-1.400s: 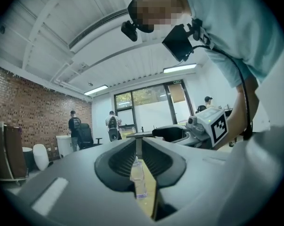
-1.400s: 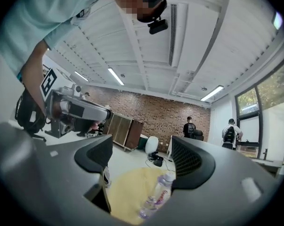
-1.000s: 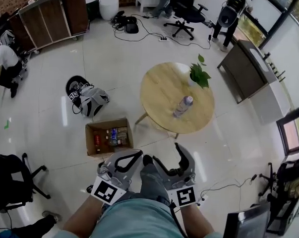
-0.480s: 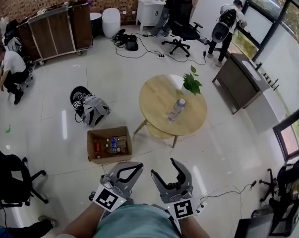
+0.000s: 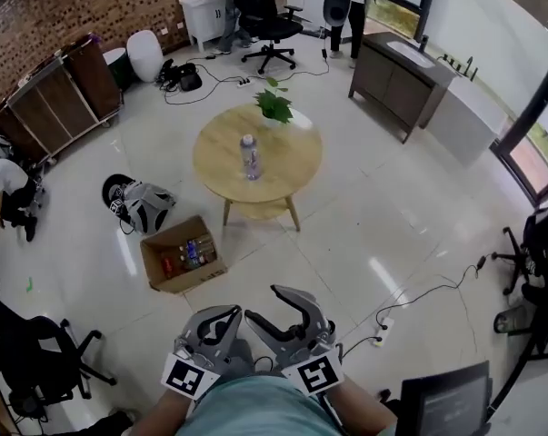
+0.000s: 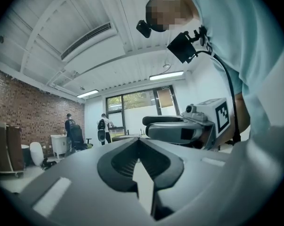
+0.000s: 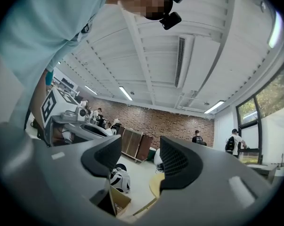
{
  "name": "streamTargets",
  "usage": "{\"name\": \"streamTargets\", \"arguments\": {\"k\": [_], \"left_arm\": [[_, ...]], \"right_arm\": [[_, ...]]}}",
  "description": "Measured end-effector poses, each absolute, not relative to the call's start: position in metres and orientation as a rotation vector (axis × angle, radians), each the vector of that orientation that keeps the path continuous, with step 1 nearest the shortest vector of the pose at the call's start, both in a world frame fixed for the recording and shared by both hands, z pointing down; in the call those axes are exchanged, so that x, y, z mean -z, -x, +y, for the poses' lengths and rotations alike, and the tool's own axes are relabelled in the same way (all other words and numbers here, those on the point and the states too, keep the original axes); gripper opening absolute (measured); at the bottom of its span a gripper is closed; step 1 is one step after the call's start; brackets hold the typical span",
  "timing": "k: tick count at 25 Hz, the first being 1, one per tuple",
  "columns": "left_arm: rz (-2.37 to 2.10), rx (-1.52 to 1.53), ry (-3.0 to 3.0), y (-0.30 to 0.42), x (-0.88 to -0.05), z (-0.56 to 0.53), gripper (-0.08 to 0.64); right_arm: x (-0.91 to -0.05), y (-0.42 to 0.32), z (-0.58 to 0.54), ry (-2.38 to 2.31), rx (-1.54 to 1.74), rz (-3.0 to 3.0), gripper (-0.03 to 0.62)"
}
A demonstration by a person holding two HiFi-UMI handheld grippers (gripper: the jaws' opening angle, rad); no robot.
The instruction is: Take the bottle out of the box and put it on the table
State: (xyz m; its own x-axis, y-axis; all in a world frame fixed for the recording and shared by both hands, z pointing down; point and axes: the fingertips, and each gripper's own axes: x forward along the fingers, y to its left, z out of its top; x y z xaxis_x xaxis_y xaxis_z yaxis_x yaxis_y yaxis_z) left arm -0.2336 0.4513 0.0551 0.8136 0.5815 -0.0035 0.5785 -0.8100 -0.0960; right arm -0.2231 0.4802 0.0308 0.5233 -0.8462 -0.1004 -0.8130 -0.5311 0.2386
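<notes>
A clear bottle [image 5: 249, 155] stands upright on the round wooden table [image 5: 283, 166]. On the floor in front of the table sits the open cardboard box [image 5: 157, 267] with several bottles [image 5: 190, 252] inside. Both grippers are held close to the person's body, well short of the box. My left gripper [image 5: 230, 316] [image 6: 138, 142] is shut with nothing in it. The jaws of my right gripper [image 5: 268, 306] [image 7: 141, 157] are apart and closing, with nothing between them. Past those jaws, low down, I see the box [image 7: 116, 200] and the table's edge [image 7: 153, 185].
A potted plant [image 5: 274, 105] stands on the table's far side. A grey backpack and helmet [image 5: 139, 203] lie left of the box. A power strip and cables [image 5: 383, 327] cross the floor at right. Office chairs [image 5: 33, 361] stand at left; people are at the room's far end.
The whole view has swung: table and box now lie further up and left. Both grippers travelled with the person across the floor. The right jaws have narrowed; the left stayed shut.
</notes>
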Motion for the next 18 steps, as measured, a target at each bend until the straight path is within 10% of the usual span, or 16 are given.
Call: {"name": "streamTargets", "arguments": {"k": [18], "left_arm": [[-0.909,0.010,2.820,0.311,-0.059,0.455,0.011]], "right_arm": [[-0.037,0.287,0.469,-2.747,0.229,-1.534,0.178]]}}
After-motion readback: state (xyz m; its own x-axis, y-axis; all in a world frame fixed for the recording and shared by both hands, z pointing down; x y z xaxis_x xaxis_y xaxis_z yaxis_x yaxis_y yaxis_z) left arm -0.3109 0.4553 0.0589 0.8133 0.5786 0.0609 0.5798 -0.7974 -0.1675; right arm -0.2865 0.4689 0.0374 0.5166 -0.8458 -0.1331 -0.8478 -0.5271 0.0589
